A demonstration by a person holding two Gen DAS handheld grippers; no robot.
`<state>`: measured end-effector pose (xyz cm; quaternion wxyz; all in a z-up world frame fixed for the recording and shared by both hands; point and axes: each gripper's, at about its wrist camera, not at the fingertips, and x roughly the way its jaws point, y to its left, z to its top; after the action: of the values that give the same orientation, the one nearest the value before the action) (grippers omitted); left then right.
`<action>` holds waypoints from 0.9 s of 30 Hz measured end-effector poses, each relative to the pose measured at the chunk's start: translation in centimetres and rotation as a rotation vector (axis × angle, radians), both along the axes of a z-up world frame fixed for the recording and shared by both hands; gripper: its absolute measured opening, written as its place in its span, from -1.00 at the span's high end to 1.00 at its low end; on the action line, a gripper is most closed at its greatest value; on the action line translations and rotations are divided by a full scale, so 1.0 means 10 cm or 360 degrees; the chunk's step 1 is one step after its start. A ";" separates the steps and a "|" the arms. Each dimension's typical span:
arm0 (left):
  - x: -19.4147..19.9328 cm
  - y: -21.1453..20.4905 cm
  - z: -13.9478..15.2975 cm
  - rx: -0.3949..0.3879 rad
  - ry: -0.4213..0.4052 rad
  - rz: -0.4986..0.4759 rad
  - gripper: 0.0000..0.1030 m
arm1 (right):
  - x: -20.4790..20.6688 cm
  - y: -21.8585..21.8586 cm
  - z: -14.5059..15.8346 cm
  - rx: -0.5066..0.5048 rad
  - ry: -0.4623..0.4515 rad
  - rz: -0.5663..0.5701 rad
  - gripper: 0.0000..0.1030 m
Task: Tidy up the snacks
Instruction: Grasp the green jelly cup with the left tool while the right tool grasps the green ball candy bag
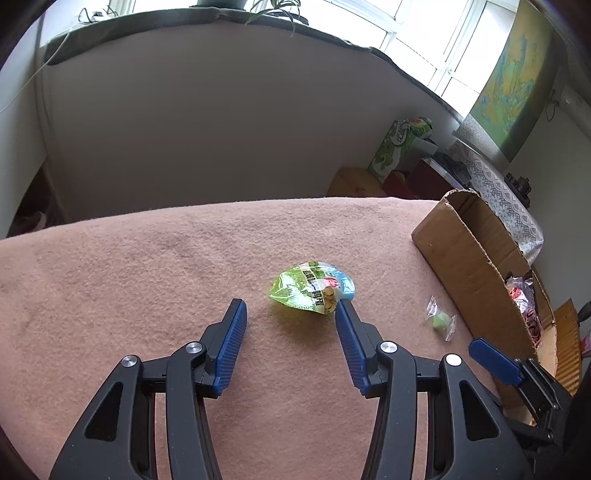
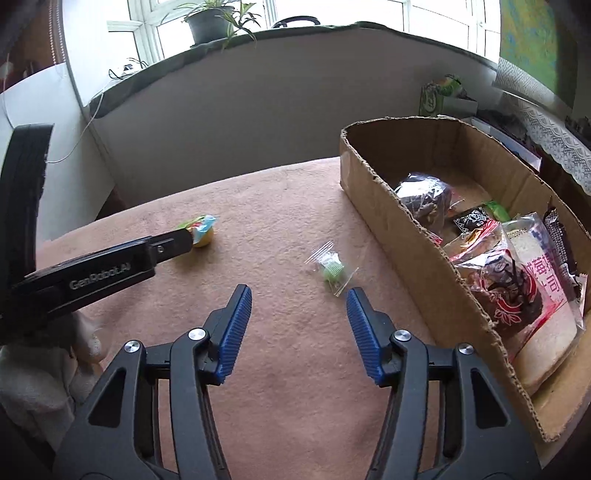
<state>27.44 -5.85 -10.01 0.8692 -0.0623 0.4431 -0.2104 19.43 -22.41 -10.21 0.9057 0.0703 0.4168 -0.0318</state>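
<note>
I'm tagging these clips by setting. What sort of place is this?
Most likely a lived-in home room, not a lab: a potted plant on the window ledge, a pink blanket as the work surface, and a torn cardboard box of snacks.

Ahead of my left tool (image 1: 290,308): pouch (image 1: 312,288) on the surface (image 1: 147,277); candy (image 1: 440,320) right; box (image 1: 469,258) beyond.

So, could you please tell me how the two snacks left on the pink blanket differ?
The green printed pouch is larger, puffy and opaque; the small clear-wrapped green candy is see-through. The pouch lies just ahead of the open left hand-held gripper, the candy nearer the brown cardboard box. Both lie loose outside the box.
</note>
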 end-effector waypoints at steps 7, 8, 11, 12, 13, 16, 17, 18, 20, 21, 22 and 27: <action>0.08 -0.07 -0.03 -0.0016 -0.0012 -0.0064 0.05 | 0.16 0.00 -0.10 -0.0055 0.0054 -0.0048 -0.09; 0.10 -0.07 -0.04 -0.0016 -0.0013 -0.0069 0.05 | 0.18 0.00 -0.11 -0.0053 0.0064 -0.0052 -0.08; 0.13 -0.10 -0.05 -0.0013 -0.0018 -0.0086 0.05 | 0.28 -0.01 -0.14 -0.0054 0.0086 -0.0062 -0.07; 0.14 -0.11 -0.05 -0.0011 -0.0020 -0.0090 0.05 | 0.31 -0.01 -0.15 -0.0052 0.0092 -0.0065 -0.06; 0.14 -0.11 -0.05 -0.0010 -0.0023 -0.0092 0.05 | 0.33 -0.01 -0.16 -0.0047 0.0099 -0.0066 -0.06; 0.16 -0.13 -0.06 -0.0013 -0.0031 -0.0094 0.05 | 0.40 0.02 -0.17 -0.0065 0.0109 -0.0063 -0.06; 0.17 -0.15 -0.06 -0.0015 -0.0032 -0.0093 0.05 | 0.42 0.03 -0.18 -0.0079 0.0111 -0.0059 -0.06; 0.17 -0.14 -0.06 -0.0016 -0.0034 -0.0092 0.05 | 0.44 0.05 -0.18 -0.0090 0.0114 -0.0051 -0.06; 0.19 -0.16 -0.07 -0.0015 -0.0037 -0.0089 0.05 | 0.47 0.08 -0.19 -0.0108 0.0119 -0.0033 -0.05; 0.20 -0.16 -0.07 -0.0015 -0.0038 -0.0088 0.05 | 0.47 0.10 -0.19 -0.0113 0.0120 -0.0026 -0.04; 0.20 -0.17 -0.07 -0.0014 -0.0040 -0.0087 0.06 | 0.48 0.10 -0.19 -0.0114 0.0119 -0.0021 0.00; 0.19 -0.16 -0.07 -0.0007 -0.0044 -0.0070 0.19 | 0.50 0.12 -0.19 -0.0119 0.0116 -0.0001 0.08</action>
<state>29.33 -7.48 -10.71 0.8702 -0.0514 0.4319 -0.2313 24.43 -21.19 -12.08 0.8920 0.0352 0.4479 -0.0503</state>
